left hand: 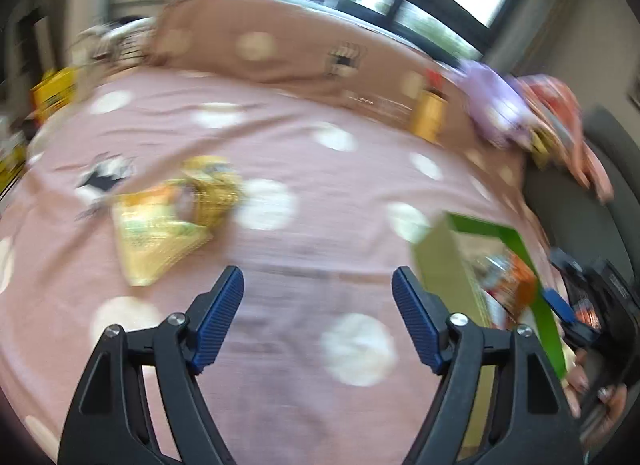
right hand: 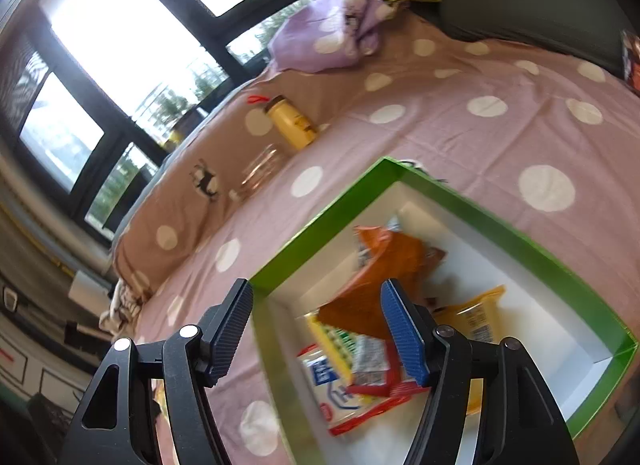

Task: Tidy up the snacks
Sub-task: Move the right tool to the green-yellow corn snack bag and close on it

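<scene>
The left gripper [left hand: 318, 285] hangs low over a bed, angled down at the pink bedspread [left hand: 304, 193], a soft wrinkled cloth with pale round dots; its black arms end in ribbed blue pads [left hand: 222, 317], and the jaws stand wide apart, released, holding nothing and touching nothing; ahead and to the left of the jaws lie two crinkly foil snack packets [left hand: 172, 221], yellow and gold, overlapping on the cloth, blurred; to the right of the jaws sits the green box [left hand: 436, 261], a flat-walled cardboard tray, with the person's right hand [left hand: 600, 397] just beyond it; farther ahead on the right a yellow cylindrical bottle [left hand: 430, 115] rests against a brown dotted pillow [left hand: 280, 49]; the right gripper [right hand: 316, 325] is rolled to one side and tipped down over the near corner of the green box [right hand: 520, 241], whose rim is bright green and whose inside is smooth white; its jaws are likewise spread wide and empty, the left one over the bedspread outside the box, the right one over the inside; between and just beyond the jaws, inside the box, lie an orange packet [right hand: 384, 269], a white, blue and red packet [right hand: 344, 381] and a yellow packet [right hand: 476, 317]; whether the jaws touch the box wall is unclear.
</scene>
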Action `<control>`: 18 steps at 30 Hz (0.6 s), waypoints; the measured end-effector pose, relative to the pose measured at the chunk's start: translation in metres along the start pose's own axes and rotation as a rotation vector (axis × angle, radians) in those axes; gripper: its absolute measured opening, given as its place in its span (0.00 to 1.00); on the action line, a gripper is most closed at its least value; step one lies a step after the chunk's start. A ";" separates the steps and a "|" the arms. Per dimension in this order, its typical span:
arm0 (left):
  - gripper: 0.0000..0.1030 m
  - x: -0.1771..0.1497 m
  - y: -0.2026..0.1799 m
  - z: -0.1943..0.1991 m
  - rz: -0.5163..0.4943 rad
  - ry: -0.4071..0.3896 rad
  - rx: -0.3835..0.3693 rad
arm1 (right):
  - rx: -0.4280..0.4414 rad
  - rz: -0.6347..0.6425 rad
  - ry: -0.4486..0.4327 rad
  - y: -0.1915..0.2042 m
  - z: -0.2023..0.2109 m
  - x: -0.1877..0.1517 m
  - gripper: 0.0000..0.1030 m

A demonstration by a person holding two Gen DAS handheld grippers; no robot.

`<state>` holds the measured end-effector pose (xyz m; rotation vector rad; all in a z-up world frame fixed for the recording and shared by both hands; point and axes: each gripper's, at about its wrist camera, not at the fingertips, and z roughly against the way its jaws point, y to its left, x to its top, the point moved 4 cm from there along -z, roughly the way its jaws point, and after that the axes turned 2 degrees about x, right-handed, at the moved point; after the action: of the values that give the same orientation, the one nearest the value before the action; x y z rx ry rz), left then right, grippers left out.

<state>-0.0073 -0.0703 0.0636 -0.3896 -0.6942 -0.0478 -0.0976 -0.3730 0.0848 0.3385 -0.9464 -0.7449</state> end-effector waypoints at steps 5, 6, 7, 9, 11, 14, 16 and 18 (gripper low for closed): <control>0.82 0.014 0.069 0.008 0.188 -0.069 0.079 | 0.031 0.102 0.021 0.037 -0.009 -0.014 0.72; 0.82 0.016 0.079 0.008 0.215 -0.070 0.095 | 0.032 0.120 0.027 0.043 -0.010 -0.017 0.72; 0.82 0.017 0.092 0.008 0.245 -0.074 0.114 | 0.035 0.145 0.038 0.053 -0.013 -0.022 0.72; 0.82 0.020 0.105 0.009 0.276 -0.079 0.140 | 0.045 0.186 0.060 0.069 -0.019 -0.031 0.72; 0.82 0.021 0.121 0.012 0.309 -0.089 0.157 | 0.068 0.243 0.090 0.091 -0.026 -0.043 0.72; 0.82 0.021 0.136 0.011 0.352 -0.082 0.162 | 0.135 0.305 0.166 0.124 -0.041 -0.060 0.72; 0.82 0.021 0.143 0.009 0.367 -0.063 0.181 | 0.228 0.335 0.270 0.151 -0.061 -0.076 0.72; 0.82 0.019 0.147 0.006 0.360 -0.045 0.194 | 0.299 0.347 0.384 0.174 -0.082 -0.093 0.72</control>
<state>0.0291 0.0702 0.0307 -0.3244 -0.6576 0.3677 0.0105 -0.1889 0.0809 0.5409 -0.7228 -0.2060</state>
